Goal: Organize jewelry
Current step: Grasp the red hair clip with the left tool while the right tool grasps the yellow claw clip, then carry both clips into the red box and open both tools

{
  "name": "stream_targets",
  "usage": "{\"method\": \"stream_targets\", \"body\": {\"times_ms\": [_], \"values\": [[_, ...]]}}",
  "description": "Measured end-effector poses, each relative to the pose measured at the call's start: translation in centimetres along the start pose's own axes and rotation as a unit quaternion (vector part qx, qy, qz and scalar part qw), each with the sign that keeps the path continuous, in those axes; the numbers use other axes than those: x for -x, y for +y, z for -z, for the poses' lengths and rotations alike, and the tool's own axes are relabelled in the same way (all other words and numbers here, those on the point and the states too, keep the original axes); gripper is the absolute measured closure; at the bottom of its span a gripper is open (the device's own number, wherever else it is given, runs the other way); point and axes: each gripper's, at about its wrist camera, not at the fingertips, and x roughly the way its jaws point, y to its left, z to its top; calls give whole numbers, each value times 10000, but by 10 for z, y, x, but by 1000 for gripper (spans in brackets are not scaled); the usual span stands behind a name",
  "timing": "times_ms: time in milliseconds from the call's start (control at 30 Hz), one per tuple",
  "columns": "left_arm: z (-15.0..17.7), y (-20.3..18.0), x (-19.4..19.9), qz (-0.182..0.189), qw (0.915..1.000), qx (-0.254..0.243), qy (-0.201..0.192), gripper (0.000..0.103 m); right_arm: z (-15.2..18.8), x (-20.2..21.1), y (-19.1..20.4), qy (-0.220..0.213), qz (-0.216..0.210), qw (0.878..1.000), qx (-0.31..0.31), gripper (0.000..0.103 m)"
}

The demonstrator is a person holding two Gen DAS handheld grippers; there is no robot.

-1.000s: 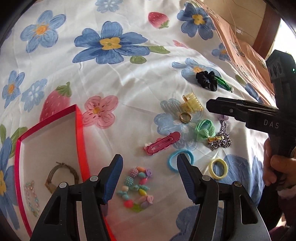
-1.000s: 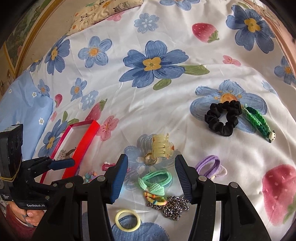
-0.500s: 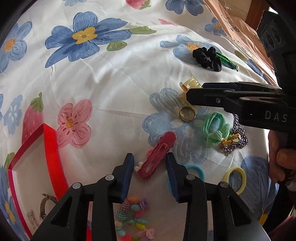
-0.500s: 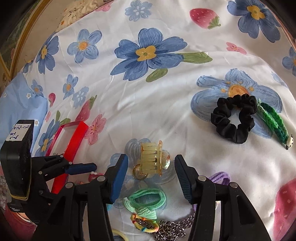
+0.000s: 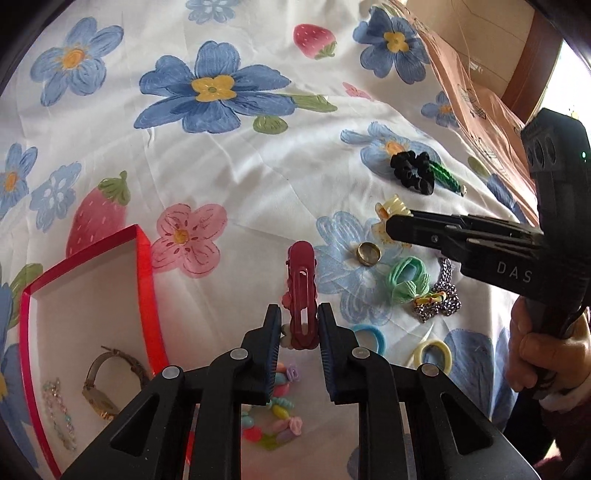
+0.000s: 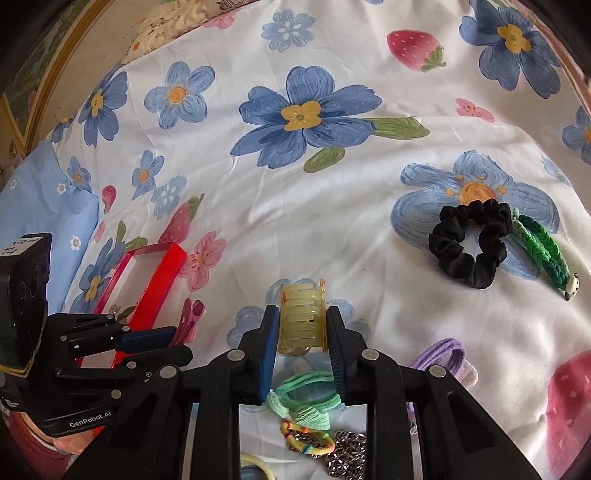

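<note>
A white bedsheet point(image 6: 258, 221) printed with blue flowers and strawberries covers the bed. A light blue pillow point(image 6: 44, 206) lies at its left edge, a patterned cushion point(image 6: 173, 26) at the far edge. Brown cardboard point(image 5: 476, 99) leans along the right edge.

One red box point(image 5: 146, 266); one wristwatch point(image 5: 105, 384); two hair clips, red point(image 5: 302, 291) and yellow point(image 6: 303, 317); one black scrunchie point(image 6: 467, 245); one ring point(image 5: 368, 254); one chain point(image 5: 441, 301).

red box point(image 5: 146, 280) cut off left, bead bracelet point(image 5: 59, 417) perhaps blurred
</note>
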Motion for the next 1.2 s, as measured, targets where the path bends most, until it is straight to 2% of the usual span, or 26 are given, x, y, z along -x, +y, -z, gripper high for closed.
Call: {"method": "stream_targets", "body": {"times_ms": [300,667,1200], "values": [[36,22,53,-79,9975,594,-372,84,8,16,35,-70,-308,9993,175,77],[84,44,107,-257,9913,1140,-611,84,22,19,85,1,-656,9966,498,77],[127,86,144,-580,9803,1748,-715,84,36,5,151,215,-1118,9891,931,77]]}}
